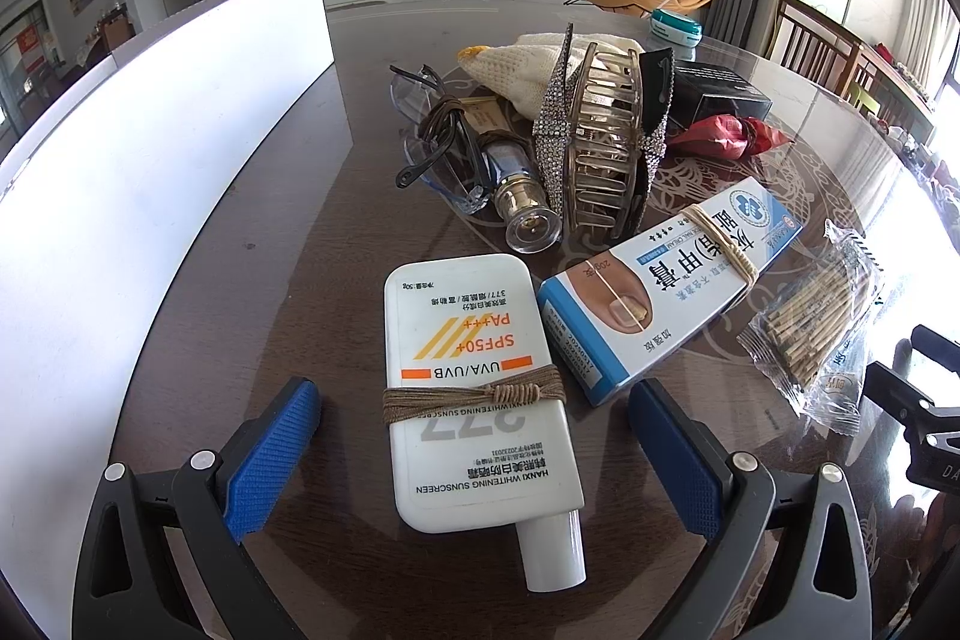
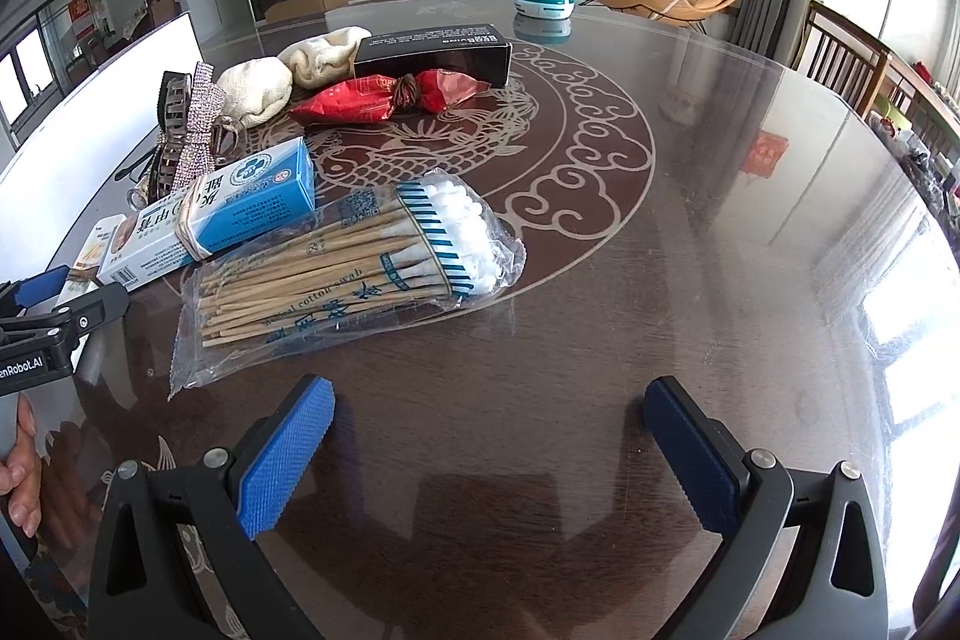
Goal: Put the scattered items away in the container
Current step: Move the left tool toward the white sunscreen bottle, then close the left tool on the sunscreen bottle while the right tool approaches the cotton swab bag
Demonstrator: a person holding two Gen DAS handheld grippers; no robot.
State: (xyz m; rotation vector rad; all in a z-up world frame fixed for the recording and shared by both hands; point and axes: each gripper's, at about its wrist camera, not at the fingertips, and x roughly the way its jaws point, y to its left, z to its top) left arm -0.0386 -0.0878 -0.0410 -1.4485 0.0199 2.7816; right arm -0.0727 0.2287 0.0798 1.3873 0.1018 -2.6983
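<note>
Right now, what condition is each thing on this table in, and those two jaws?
Left gripper: jaws open, straddling the sunscreen.
Right gripper: jaws open, empty.
Sunscreen bottle: lying flat, cord tied around it.
Cream box: closed, rubber-banded.
Cotton swab bag: lying flat.
Red packet: tied at the middle.
Black box: closed, on its side.

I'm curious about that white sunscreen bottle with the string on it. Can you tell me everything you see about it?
The sunscreen bottle is flat, white, plastic-looking, with orange stripes and SPF50+ printed on it. It lies flat on the dark table, its white cap pointing toward the camera. A brown cord is knotted around its middle. It sits between the open left gripper fingers, not touching them, beside the blue-and-white box.
</note>
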